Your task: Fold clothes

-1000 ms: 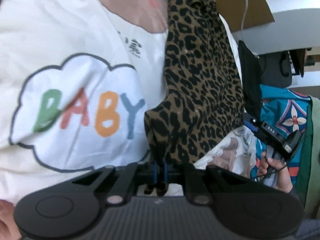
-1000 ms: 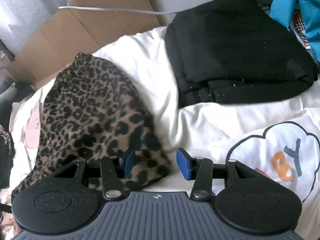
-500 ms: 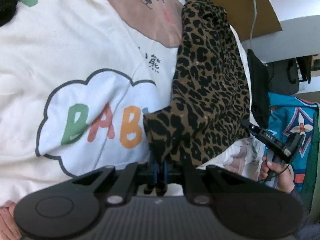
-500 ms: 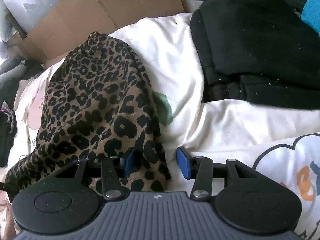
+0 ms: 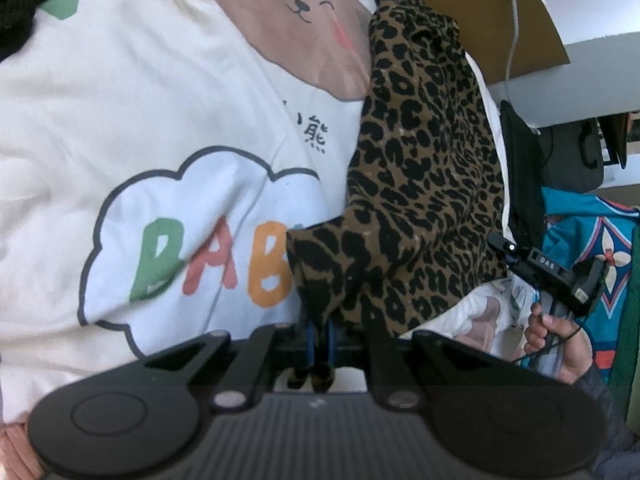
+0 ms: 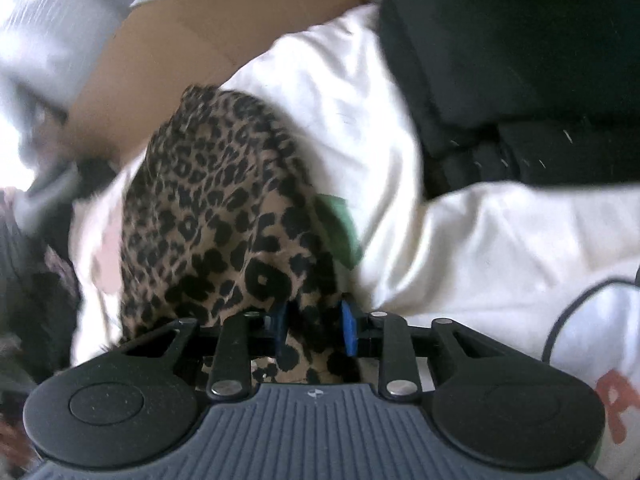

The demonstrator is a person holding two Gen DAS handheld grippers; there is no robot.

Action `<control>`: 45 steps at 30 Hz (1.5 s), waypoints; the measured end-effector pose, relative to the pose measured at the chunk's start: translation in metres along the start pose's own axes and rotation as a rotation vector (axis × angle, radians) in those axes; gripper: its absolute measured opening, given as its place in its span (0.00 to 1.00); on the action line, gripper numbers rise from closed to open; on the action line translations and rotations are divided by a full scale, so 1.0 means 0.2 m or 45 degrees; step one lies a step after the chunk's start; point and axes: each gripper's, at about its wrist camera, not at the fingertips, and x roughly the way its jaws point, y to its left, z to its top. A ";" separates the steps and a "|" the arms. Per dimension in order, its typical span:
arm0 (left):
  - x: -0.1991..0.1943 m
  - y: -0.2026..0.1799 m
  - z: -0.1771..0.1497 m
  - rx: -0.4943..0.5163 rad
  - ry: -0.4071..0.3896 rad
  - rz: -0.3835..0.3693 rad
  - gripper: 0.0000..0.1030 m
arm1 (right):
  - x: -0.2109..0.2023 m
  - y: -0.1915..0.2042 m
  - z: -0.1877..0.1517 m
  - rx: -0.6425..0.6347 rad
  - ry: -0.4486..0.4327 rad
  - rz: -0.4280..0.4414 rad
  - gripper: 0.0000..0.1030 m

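In the left wrist view, a corner of the leopard-print garment (image 5: 420,184) is clamped by the left gripper (image 5: 319,338), draped over the cream sheet (image 5: 120,100). In the right wrist view, blurred, leopard cloth is straddled by the right gripper (image 6: 314,328), its pads still parted

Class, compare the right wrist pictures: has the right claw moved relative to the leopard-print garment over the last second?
Yes. The right claw has shifted left onto the leopard-print garment; cloth now lies between its fingers, which look narrower.

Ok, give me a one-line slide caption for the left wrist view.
Left gripper shut on a corner of the leopard-print garment, lifting it over the cream BABY bear sheet.
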 end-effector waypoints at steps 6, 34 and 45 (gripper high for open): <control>-0.01 0.00 0.00 -0.003 0.005 -0.007 0.07 | 0.01 -0.14 0.02 0.149 0.099 0.175 0.30; -0.51 -0.08 0.02 0.032 -0.160 -0.098 0.06 | -0.20 0.05 -0.21 0.207 0.332 0.353 0.02; -0.34 0.11 0.00 -0.051 -0.074 0.007 0.06 | -0.12 -0.01 -0.35 0.213 0.379 0.279 0.03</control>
